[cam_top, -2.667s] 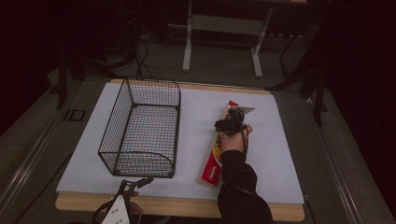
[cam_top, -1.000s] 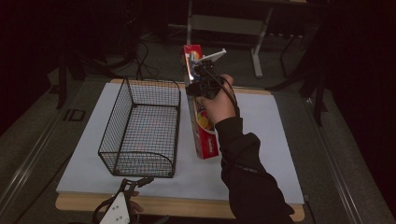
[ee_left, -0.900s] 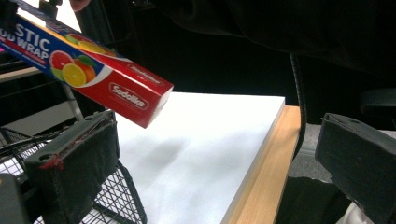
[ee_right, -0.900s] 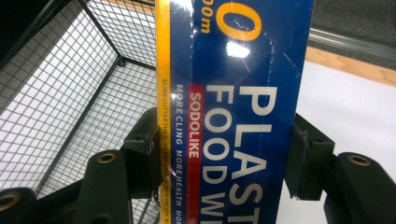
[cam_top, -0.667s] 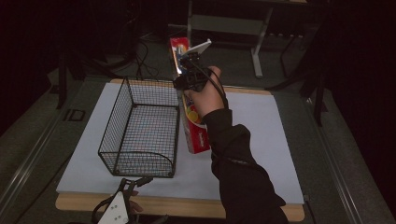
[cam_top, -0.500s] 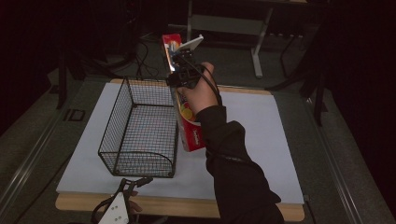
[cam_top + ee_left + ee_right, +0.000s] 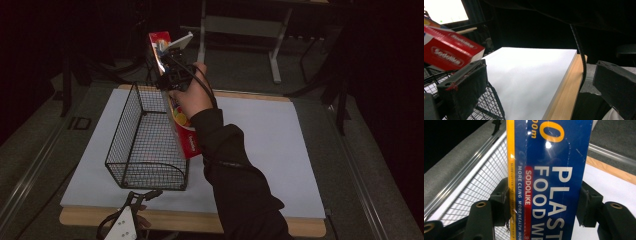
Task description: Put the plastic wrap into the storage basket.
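One long box of plastic food wrap [image 7: 176,95] is up in the air right now, tilted, its low end hanging by the right-hand wall of the wire basket [image 7: 145,145] and its top end well above the rim. The right gripper [image 7: 172,75] has its jaws pinching the box across its width, near the upper part.

What could go wrong, I'd guess: it's a long box held far from its low end, so it could swing or twist in the pads, and that low end could catch on the basket wire instead of dropping inside.

Right gripper view gives you the print on the box face and both pads [image 7: 500,202] pressed on its edges. Left gripper view shows the left gripper [image 7: 541,95] with jaws spread wide and nothing between them, low by the table [image 7: 564,92] edge, with the red end of the box seen from below.
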Available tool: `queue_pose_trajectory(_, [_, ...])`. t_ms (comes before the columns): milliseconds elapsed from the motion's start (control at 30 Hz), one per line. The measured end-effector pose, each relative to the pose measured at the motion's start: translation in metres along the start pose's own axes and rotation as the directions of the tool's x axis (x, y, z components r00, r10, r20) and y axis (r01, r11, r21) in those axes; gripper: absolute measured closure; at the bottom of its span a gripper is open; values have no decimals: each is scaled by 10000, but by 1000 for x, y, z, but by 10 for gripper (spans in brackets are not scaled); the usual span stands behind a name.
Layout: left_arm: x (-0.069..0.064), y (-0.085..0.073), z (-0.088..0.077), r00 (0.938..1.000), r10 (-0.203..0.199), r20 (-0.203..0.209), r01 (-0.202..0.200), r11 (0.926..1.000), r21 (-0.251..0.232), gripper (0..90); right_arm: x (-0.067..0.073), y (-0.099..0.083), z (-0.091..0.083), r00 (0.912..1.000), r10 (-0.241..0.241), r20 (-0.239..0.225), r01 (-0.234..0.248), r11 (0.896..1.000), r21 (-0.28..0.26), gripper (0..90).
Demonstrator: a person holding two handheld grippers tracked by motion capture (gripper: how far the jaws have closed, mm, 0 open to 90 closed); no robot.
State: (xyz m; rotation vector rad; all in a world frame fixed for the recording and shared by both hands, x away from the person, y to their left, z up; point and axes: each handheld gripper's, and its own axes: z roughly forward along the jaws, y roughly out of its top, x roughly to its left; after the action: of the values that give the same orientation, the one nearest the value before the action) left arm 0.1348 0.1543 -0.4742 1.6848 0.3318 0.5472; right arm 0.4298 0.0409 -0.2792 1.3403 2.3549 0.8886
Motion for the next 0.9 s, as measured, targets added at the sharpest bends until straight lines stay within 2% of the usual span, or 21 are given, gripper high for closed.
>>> queue_pose_trajectory(167, [-1,0,0,9999,153,24,-153,9998,113,2,13,5,3,9995,-256,-171,255,9997,-69,394])
queue_pose_trajectory(400, [0,0,-2,9999,117,-21,-117,9999,42,2,34,5,21,9975,-537,-468,529,9984,-178,394])
queue_pose_trajectory(667, [-1,0,-2,9999,131,4,-131,9999,28,2,45,-5,53,9925,-973,-736,990,9949,199,394])
queue_pose_trajectory(800, [-1,0,-2,9999,149,35,-150,9999,58,2,46,-11,69,9933,-822,-808,864,9950,502,394])
queue_pose_trajectory(900, [-1,0,-1,9998,170,48,-170,9998,64,2,49,-17,80,9922,-1005,-741,1055,9923,657,393])
